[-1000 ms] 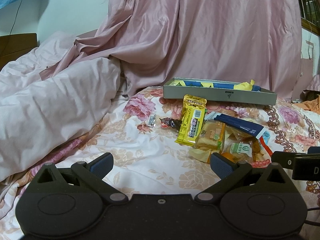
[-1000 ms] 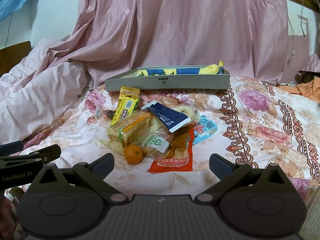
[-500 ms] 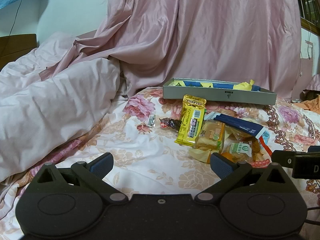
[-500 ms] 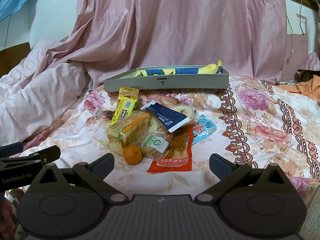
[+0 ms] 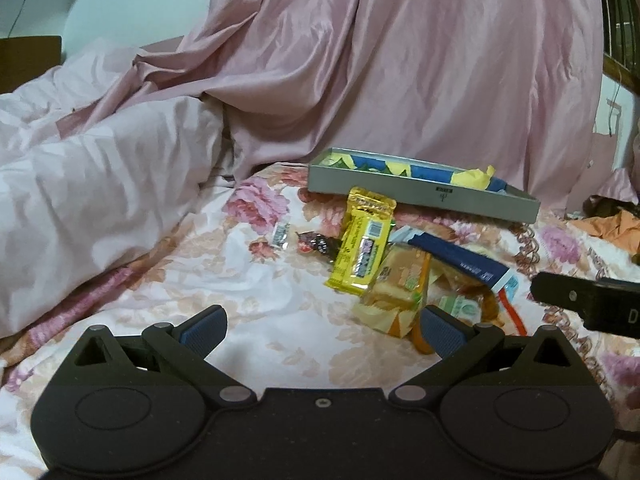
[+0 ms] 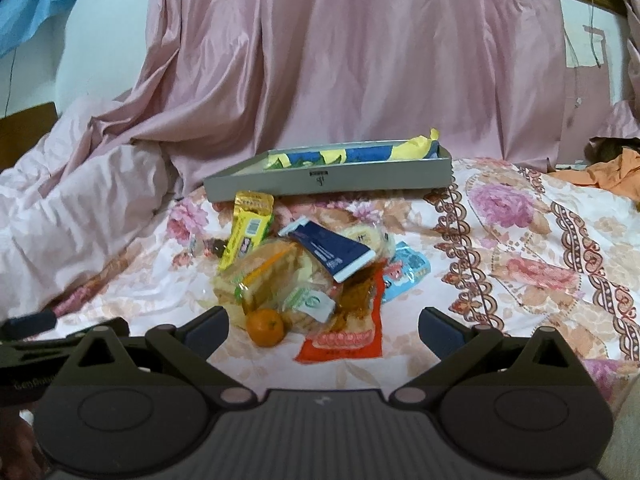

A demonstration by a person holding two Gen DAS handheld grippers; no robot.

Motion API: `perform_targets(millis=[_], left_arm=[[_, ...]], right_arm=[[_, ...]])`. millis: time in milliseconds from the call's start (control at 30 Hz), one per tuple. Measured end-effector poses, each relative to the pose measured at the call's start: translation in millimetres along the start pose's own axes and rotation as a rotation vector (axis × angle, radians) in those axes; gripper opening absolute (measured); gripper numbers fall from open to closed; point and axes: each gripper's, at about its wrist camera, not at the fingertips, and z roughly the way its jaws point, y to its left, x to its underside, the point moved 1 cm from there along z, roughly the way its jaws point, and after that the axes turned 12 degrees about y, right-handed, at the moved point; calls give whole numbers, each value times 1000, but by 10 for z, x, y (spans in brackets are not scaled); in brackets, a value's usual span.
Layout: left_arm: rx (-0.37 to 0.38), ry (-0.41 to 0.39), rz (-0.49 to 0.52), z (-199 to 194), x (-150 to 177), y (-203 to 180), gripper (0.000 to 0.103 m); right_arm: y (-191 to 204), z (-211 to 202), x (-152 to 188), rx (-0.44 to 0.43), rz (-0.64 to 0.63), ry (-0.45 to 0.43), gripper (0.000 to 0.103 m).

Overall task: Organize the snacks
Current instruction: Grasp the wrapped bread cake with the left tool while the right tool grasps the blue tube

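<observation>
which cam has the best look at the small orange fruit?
Right wrist. The orange sits whole and unobstructed at the near edge of the snack pile, between the open jaws. In the left wrist view only an orange sliver shows, blurred, mostly hidden behind the right-hand finger of that gripper.

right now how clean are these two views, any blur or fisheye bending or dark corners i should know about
Left wrist view: lighting dim and pinkish, the grey tray looks bowed by the fisheye, corners vignette black, the yellow packet reads fairly sharp. Right wrist view: slight motion blur smears the bread pack and the tray's label, the orange stays recognisable, no strong glare or hard shadows.
</observation>
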Motion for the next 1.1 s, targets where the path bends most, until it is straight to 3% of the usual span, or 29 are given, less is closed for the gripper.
perform_targets(millis=[233,433,567,767,1100], left_arm=[[17,24,131,197,-157,-210,102],[20,54,198,484,-328,-350,102],[23,88,236,735,-425,-442,102],[22,163,243,1098,-545,-498,102],[78,249,262,1531,-673,-634,102]], right_arm=[[-54,68,-234,-58,-87,-80,103],[-111,305,-544,-64,-299,-95,103],[-69,523,-574,-4,-456,-120,103],[12,928,-504,99,-644,-82,103],[-73,1267,-578,81,-719,-1,99]])
